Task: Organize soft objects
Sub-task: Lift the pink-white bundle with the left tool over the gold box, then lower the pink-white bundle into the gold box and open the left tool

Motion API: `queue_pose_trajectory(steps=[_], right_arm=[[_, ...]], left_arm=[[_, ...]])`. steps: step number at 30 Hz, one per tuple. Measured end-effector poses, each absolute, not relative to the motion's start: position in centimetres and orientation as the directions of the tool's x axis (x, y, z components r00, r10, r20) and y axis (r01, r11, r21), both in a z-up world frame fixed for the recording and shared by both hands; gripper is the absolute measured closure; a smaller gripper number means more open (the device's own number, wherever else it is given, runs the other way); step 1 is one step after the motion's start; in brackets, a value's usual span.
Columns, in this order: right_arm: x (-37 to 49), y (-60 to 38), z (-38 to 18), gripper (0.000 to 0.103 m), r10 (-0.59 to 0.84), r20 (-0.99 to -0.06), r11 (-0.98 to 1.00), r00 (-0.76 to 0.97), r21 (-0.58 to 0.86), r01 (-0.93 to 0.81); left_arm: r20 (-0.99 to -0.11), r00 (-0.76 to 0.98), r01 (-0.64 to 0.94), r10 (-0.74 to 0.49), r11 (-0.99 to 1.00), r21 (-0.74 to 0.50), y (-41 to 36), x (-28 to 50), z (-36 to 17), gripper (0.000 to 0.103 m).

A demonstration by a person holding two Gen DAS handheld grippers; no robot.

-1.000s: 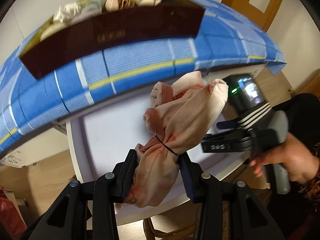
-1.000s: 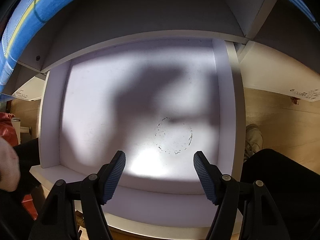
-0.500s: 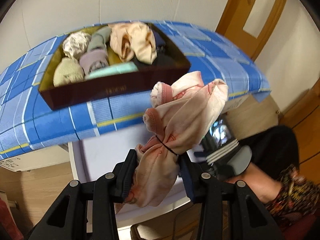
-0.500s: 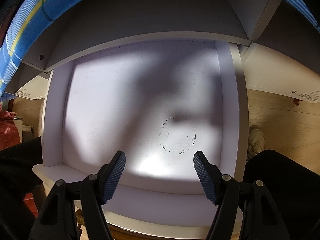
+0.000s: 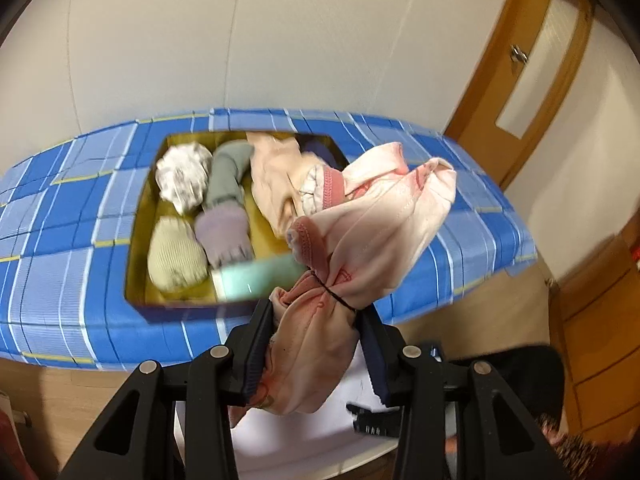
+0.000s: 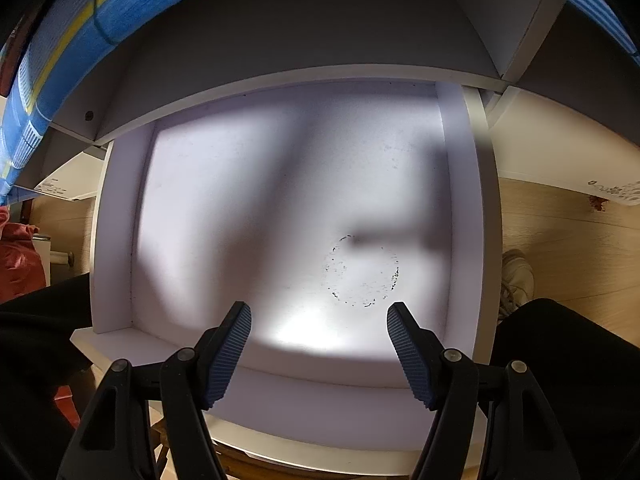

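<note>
My left gripper (image 5: 316,320) is shut on a pink cloth bundle (image 5: 372,236) tied with a thin black band. The bundle hangs in the air in front of a dark box (image 5: 138,216) with a yellow inside, which lies on a blue checked cloth (image 5: 60,208). In the box lie several rolled soft items: a white one (image 5: 184,176), a grey-green one (image 5: 228,172), a lilac one (image 5: 224,232), a beige one (image 5: 174,256), a mint one (image 5: 260,276) and a peach garment (image 5: 272,176). My right gripper (image 6: 319,314) stands open over a white drawer (image 6: 460,200) with nothing between its fingers.
The drawer's bare white floor (image 6: 260,208) carries a faint ring mark (image 6: 362,270). It juts out under the cloth-covered top. A wooden door (image 5: 532,64) is at the right, wooden flooring (image 6: 560,232) beside the drawer. Dark-clothed legs (image 6: 568,360) flank the drawer front.
The left gripper has risen with the pink bundle, so the box is now seen from above with its contents showing. The right gripper has stayed over the drawer.
</note>
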State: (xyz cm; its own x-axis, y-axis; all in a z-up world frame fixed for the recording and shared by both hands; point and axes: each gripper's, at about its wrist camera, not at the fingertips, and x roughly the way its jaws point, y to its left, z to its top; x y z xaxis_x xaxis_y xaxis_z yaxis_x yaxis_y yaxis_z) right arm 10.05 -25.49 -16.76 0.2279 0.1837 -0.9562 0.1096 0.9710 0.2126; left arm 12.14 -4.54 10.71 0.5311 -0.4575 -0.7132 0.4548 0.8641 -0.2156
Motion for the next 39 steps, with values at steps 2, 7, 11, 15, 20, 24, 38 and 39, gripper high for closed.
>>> queue_pose_trajectory(steps=[2, 7, 11, 15, 20, 24, 38, 39], right_arm=[[10.0, -25.5, -16.7, 0.032, 0.188, -0.956, 0.970, 0.226, 0.217, 0.109], [10.0, -25.3, -16.6, 0.032, 0.200, -0.953, 0.967, 0.227, 0.229, 0.110], [10.0, -25.3, -16.6, 0.032, 0.211, -0.951, 0.964, 0.225, 0.240, 0.110], [9.9, -25.3, -16.5, 0.032, 0.226, -0.948, 0.960, 0.225, 0.256, 0.113], [10.0, -25.4, -16.2, 0.031, 0.244, -0.942, 0.954, 0.230, 0.276, 0.119], [9.9, -25.3, -16.1, 0.031, 0.256, -0.939, 0.951, 0.229, 0.287, 0.116], [9.9, -24.9, -16.0, 0.029, 0.270, -0.935, 0.948, 0.228, 0.301, 0.109], [9.9, -24.9, -16.0, 0.029, 0.271, -0.936, 0.947, 0.227, 0.301, 0.111]], left_arm=[[-0.708, 0.540, 0.439, -0.456, 0.870, -0.225, -4.4, 13.3, 11.4, 0.060], [-0.717, 0.544, 0.388, -0.436, 0.888, -0.245, -4.6, 16.8, 11.8, 0.060], [-0.730, 0.532, 0.340, -0.430, 0.898, -0.281, -5.0, 19.5, 10.9, 0.060], [-0.741, 0.513, 0.279, -0.433, 0.901, -0.334, -5.5, 22.5, 9.9, 0.060], [-0.773, 0.496, 0.196, -0.396, 0.918, -0.345, -6.1, 25.3, 7.6, 0.060], [-0.799, 0.468, 0.126, -0.377, 0.924, -0.362, -6.0, 26.6, 5.6, 0.056], [-0.816, 0.549, 0.278, -0.183, 0.960, -0.028, -8.3, 25.7, 7.3, 0.061], [-0.823, 0.539, 0.289, -0.177, 0.957, -0.017, -8.8, 25.9, 7.0, 0.062]])
